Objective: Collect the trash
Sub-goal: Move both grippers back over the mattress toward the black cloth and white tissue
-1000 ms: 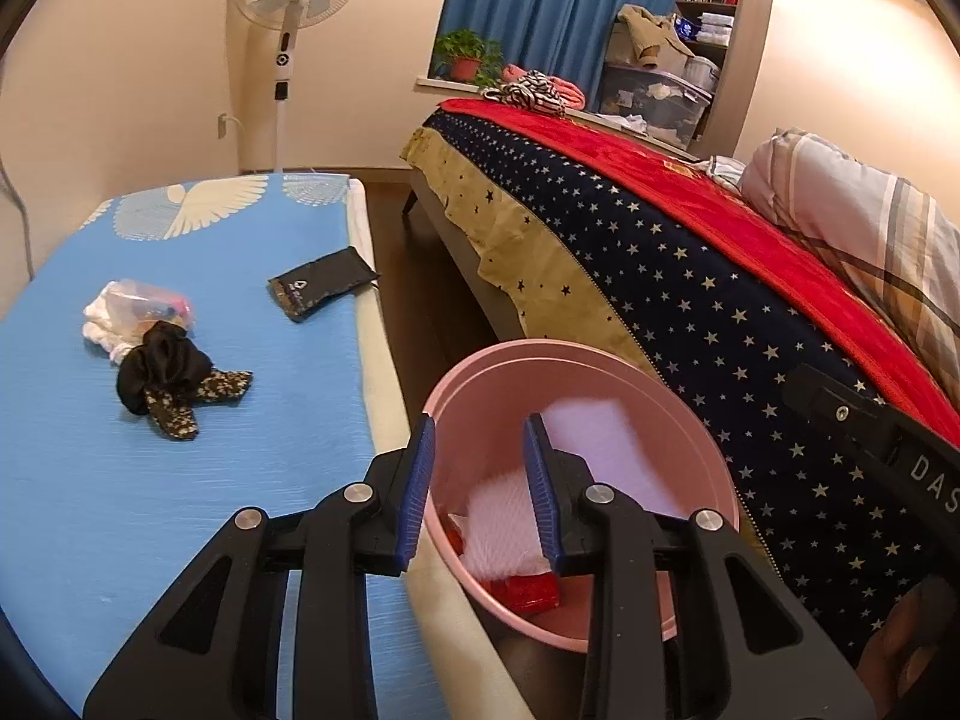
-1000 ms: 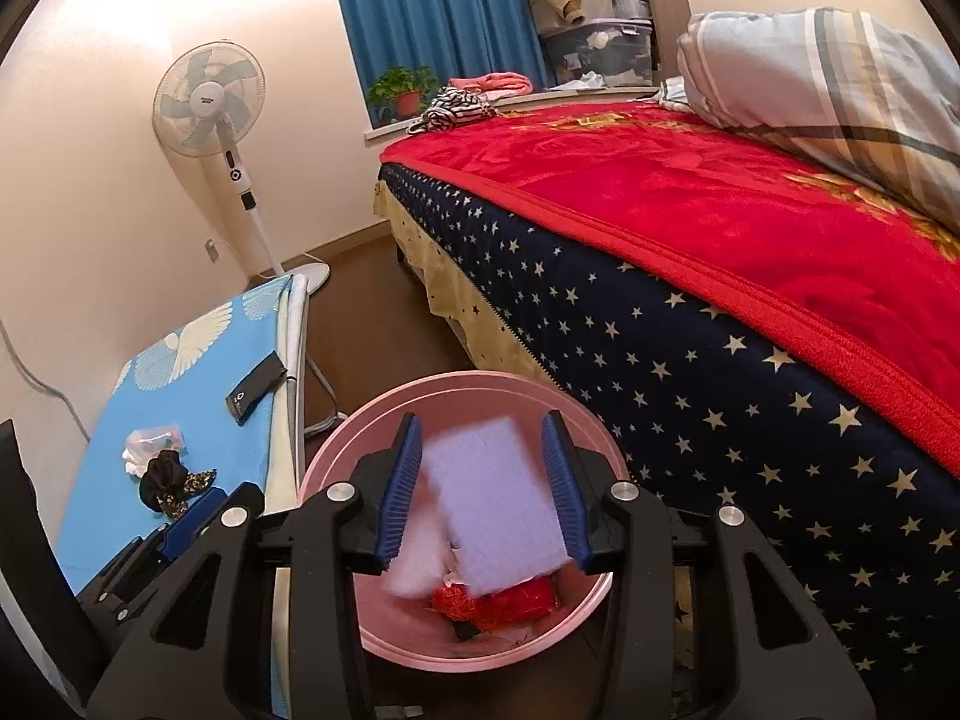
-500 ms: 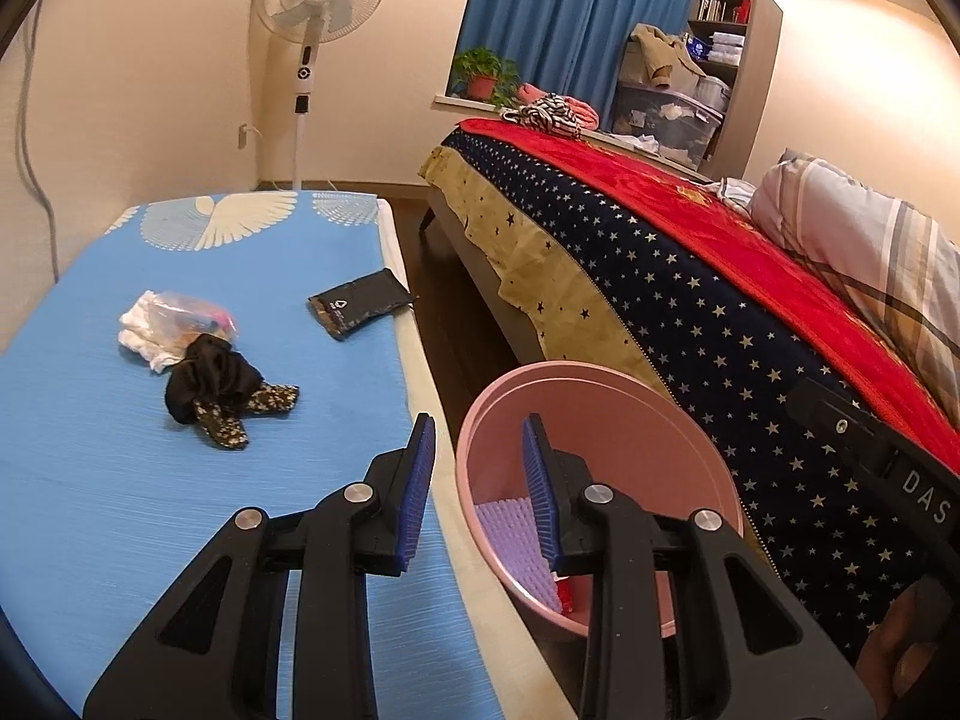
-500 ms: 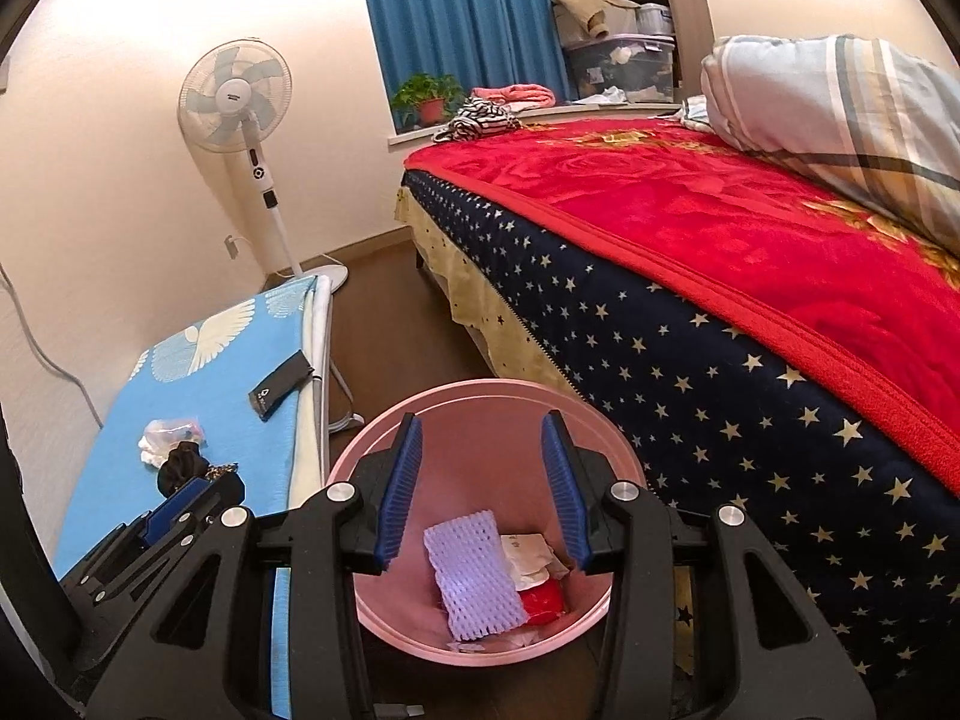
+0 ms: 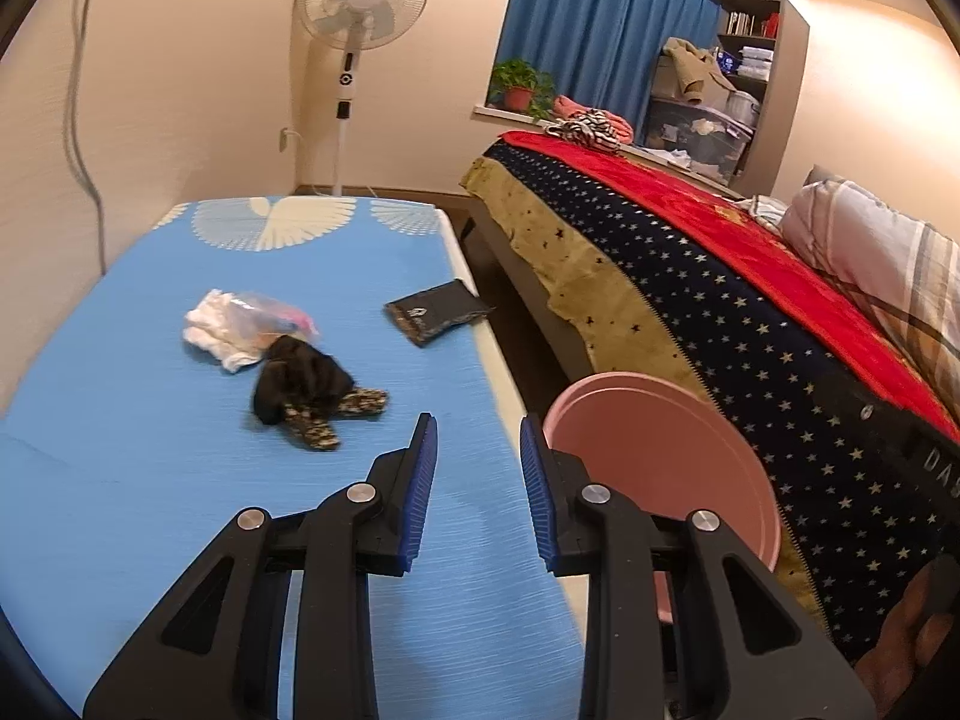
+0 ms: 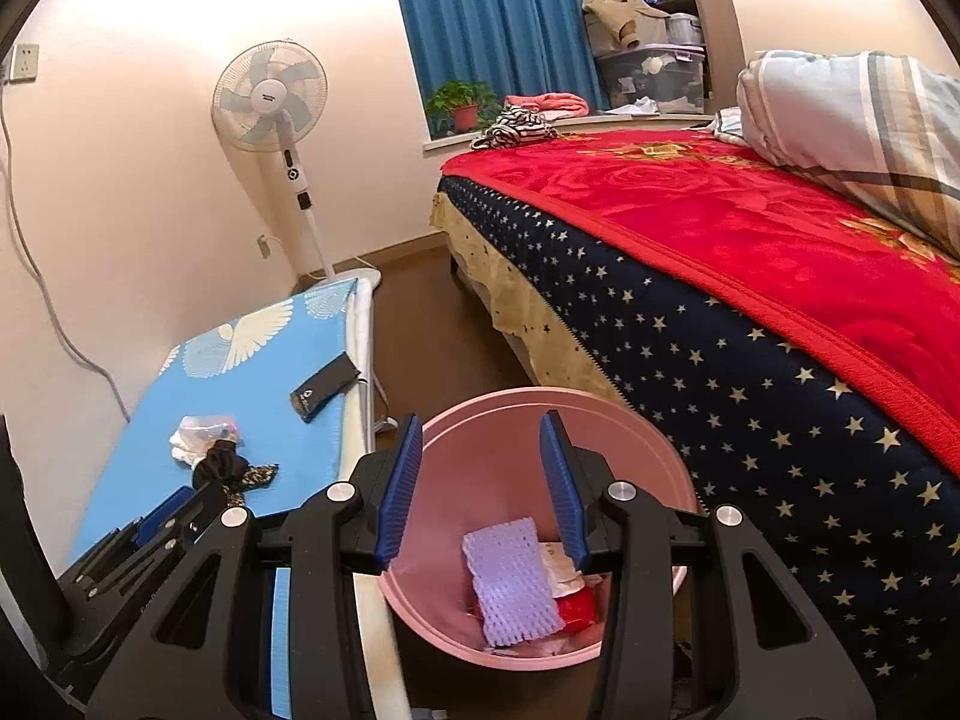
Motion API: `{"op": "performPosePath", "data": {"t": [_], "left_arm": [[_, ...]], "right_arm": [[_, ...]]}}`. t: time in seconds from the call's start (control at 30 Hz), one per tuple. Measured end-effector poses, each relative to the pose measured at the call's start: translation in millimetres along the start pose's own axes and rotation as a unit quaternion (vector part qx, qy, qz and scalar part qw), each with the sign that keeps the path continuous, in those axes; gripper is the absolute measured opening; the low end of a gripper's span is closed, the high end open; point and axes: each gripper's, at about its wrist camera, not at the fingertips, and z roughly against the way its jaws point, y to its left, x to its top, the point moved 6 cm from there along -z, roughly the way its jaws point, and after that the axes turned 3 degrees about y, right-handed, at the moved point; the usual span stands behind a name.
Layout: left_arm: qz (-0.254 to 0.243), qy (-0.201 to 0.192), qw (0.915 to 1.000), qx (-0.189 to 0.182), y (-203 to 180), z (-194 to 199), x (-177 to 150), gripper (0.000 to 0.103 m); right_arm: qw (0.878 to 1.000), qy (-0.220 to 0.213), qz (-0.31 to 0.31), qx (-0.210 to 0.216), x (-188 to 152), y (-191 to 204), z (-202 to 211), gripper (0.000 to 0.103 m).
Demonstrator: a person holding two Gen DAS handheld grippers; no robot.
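Observation:
A pink bin stands on the floor between a blue mat and the bed. Inside it lie a pale purple foam net, a red wrapper and white scraps. My right gripper hangs open above the bin with nothing between its fingers. My left gripper is open and empty over the mat's right edge, the bin just to its right. On the mat lie a clear bag with white tissue, a black cloth bundle and a flat black pouch.
The bed with a starred navy cover and a red blanket fills the right side. A standing fan is by the far wall. A narrow strip of wooden floor runs between mat and bed.
The foam net dropped from between my right gripper's fingers into the bin. My left gripper swung left from over the bin to over the mat's edge.

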Motion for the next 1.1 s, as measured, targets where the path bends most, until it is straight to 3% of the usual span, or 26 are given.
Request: {"op": "performPosePath", "data": {"t": [0.27,0.67,1.1], "left_arm": [[0.023,-0.005,0.9992,0.034,41.3,10.8,-2.6,0.029],[0.073,-0.011,0.9918,0.104,123.5,23.9,-12.9,0.029],[0.097,-0.026,0.9871,0.124,157.9,13.9,3.3,0.029]], "right_arm": [[0.999,0.004,0.006,0.036,-5.7,22.7,-9.6,0.041],[0.993,0.028,0.033,0.112,-24.5,93.3,-40.1,0.041],[0.981,0.042,0.075,0.173,-35.1,162.3,-77.6,0.041]]}}
